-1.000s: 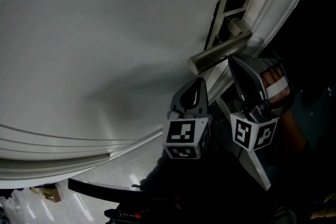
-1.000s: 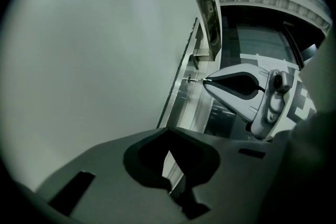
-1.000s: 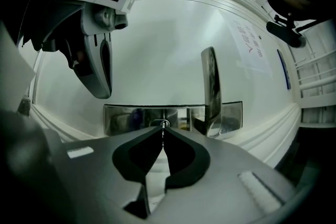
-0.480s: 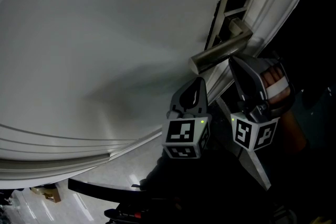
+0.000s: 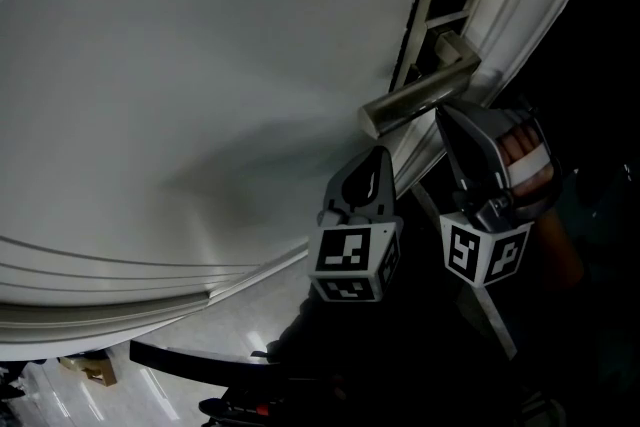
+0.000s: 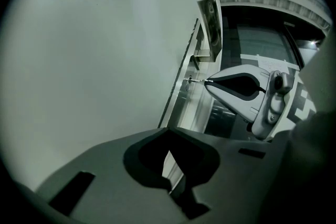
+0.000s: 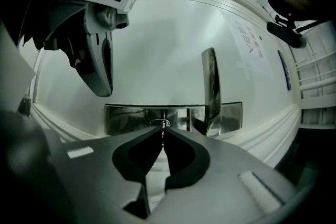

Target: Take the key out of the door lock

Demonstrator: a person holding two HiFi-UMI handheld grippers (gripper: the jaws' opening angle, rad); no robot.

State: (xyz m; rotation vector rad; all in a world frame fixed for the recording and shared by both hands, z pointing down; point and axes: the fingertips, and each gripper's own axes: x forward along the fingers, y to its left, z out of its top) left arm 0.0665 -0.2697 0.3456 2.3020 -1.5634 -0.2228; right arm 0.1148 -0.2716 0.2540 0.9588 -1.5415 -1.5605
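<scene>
The key (image 7: 163,136) shows as a thin toothed blade coming out of the lock cylinder (image 7: 161,124) in the steel plate (image 7: 126,119) of the white door (image 5: 200,65). My right gripper (image 7: 163,132) is shut on the key, its tips almost at the cylinder. In the left gripper view the right gripper (image 6: 207,81) holds the key (image 6: 197,81) level at the door's edge. My left gripper (image 6: 169,138) is shut on nothing, and hangs beside the door just left of the right one (image 5: 440,118). In the head view the key is hidden.
The steel lever handle (image 5: 418,95) sticks out from the door just above both grippers; in the right gripper view the handle (image 7: 210,89) stands right of the lock. A white moulded door frame (image 5: 540,5) runs along the right. Pale floor (image 5: 250,325) lies below.
</scene>
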